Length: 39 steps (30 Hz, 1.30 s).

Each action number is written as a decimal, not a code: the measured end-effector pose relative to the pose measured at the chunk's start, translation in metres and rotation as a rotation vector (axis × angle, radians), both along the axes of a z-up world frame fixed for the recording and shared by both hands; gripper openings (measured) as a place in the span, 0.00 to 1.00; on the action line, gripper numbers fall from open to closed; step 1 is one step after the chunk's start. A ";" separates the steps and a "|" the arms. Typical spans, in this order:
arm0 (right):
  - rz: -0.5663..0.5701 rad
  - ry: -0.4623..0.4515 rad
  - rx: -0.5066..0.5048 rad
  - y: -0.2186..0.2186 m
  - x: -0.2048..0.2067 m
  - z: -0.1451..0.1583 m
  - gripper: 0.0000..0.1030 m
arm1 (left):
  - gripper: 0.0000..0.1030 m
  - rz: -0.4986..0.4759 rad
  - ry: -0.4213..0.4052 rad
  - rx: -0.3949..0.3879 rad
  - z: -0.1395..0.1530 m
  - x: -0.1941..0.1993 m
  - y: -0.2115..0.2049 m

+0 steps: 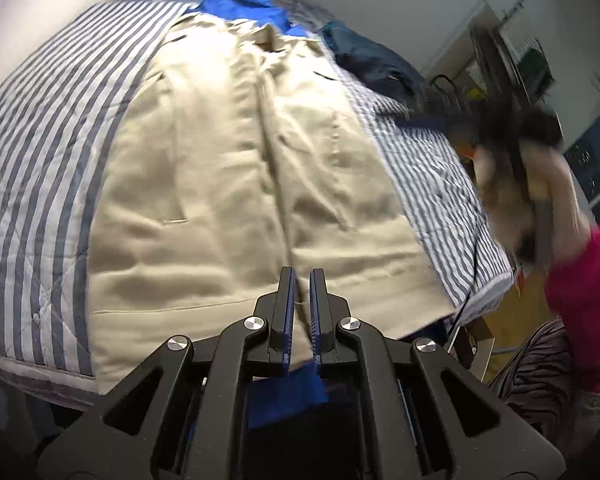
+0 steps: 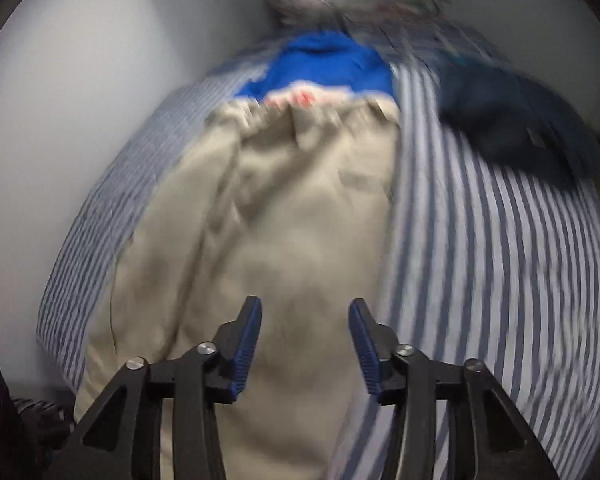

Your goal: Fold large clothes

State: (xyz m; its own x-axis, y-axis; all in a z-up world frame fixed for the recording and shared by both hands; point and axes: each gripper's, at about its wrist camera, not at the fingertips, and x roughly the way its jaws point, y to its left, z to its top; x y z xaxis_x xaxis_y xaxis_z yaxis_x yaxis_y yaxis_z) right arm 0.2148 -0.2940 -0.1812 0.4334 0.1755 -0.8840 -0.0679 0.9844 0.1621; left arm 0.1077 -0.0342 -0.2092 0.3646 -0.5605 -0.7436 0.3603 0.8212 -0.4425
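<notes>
While the large beige cotton coat (image 1: 236, 184) lies spread lengthwise on the blue-and-white striped quilted bed (image 1: 40, 168), the left tongs (image 1: 302, 280) are clenched on its near hem. The right tongs (image 2: 305, 312) hang released above the coat's lower part, nothing between them. No label or writing can be read.

Bed under a blue-and-white striped quilted cover (image 1: 40, 152), strewn with clothes

A large beige cotton coat (image 1: 228, 184) lies flat along the cover's middle; a bright blue garment (image 1: 240, 6) bunches just beyond the coat's collar, and a crumpled dark navy garment (image 1: 372, 60) sits right of that collar.
</notes>
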 end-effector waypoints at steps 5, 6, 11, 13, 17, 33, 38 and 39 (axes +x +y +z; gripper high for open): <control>-0.064 0.125 0.107 -0.014 -0.085 -0.033 0.56 | 0.04 -0.031 0.030 0.006 -0.009 -0.004 -0.017; -0.055 0.148 0.132 -0.012 -0.094 -0.040 0.56 | 0.04 -0.039 0.045 0.003 -0.013 -0.003 -0.021; 0.051 0.191 0.196 0.013 -0.116 -0.056 0.31 | 0.04 -0.089 0.051 0.022 -0.018 -0.009 -0.043; 0.063 0.169 0.137 0.016 -0.119 -0.048 0.18 | 0.04 -0.114 0.047 0.021 -0.019 -0.012 -0.053; 0.033 0.142 0.115 -0.002 -0.133 -0.044 0.13 | 0.04 -0.174 0.038 0.065 -0.033 -0.016 -0.074; -0.010 -0.033 0.047 0.025 -0.153 0.025 0.32 | 0.23 0.067 -0.054 0.047 0.031 -0.007 0.032; 0.106 -0.093 -0.010 0.069 -0.156 0.046 0.32 | 0.27 0.109 -0.058 0.086 0.033 -0.005 0.043; 0.125 -0.107 -0.030 0.073 -0.156 0.045 0.32 | 0.27 0.120 -0.060 0.103 0.032 -0.004 0.044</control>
